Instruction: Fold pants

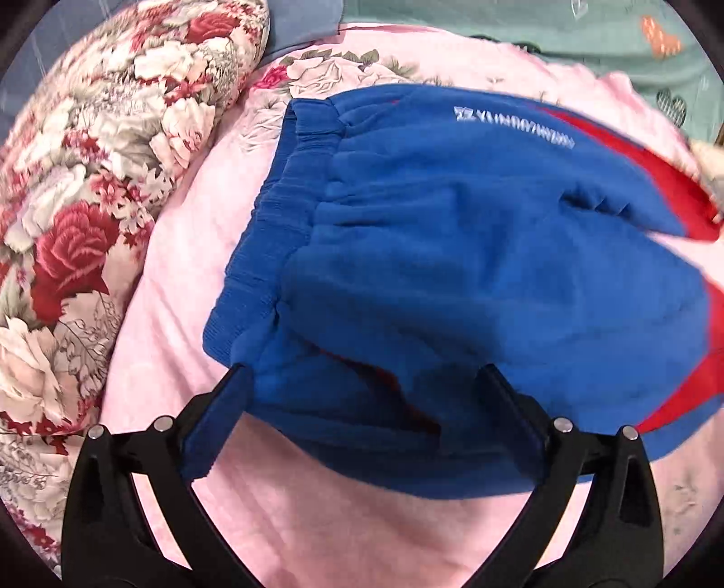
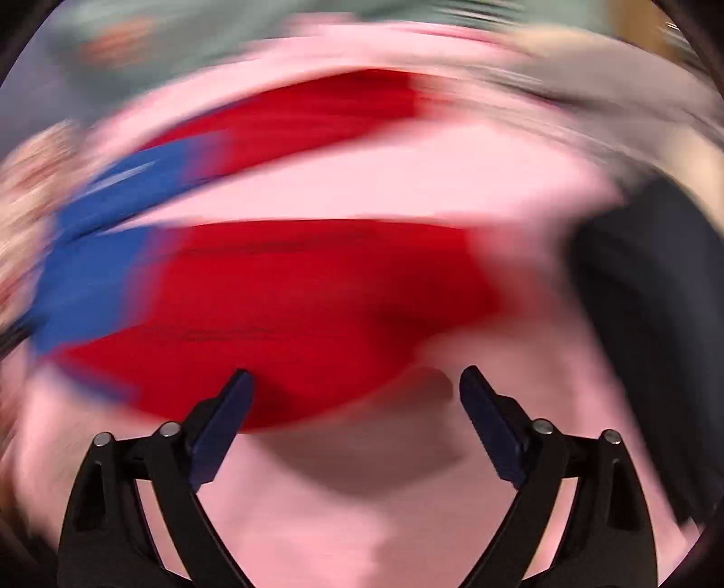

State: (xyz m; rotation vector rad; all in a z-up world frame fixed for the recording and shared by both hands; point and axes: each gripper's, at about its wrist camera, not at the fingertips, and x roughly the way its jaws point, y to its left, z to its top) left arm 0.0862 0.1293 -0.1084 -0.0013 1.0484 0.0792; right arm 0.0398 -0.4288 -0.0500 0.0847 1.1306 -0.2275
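Observation:
The pants (image 1: pixel 452 253) are blue fleece with red side panels and white lettering, lying on a pink bed sheet (image 1: pixel 316 520). Their elastic waistband (image 1: pixel 280 212) points left in the left wrist view. My left gripper (image 1: pixel 362 375) is open, its two fingers spread on either side of the near blue edge of the waist end. In the blurred right wrist view the red legs of the pants (image 2: pixel 294 294) lie across the sheet. My right gripper (image 2: pixel 355 380) is open, just at the near edge of the red leg.
A floral red and white pillow (image 1: pixel 99 190) lies to the left of the waistband. A green blanket with heart prints (image 1: pixel 588 36) lies at the far side. A dark object (image 2: pixel 656 316) sits at the right in the right wrist view.

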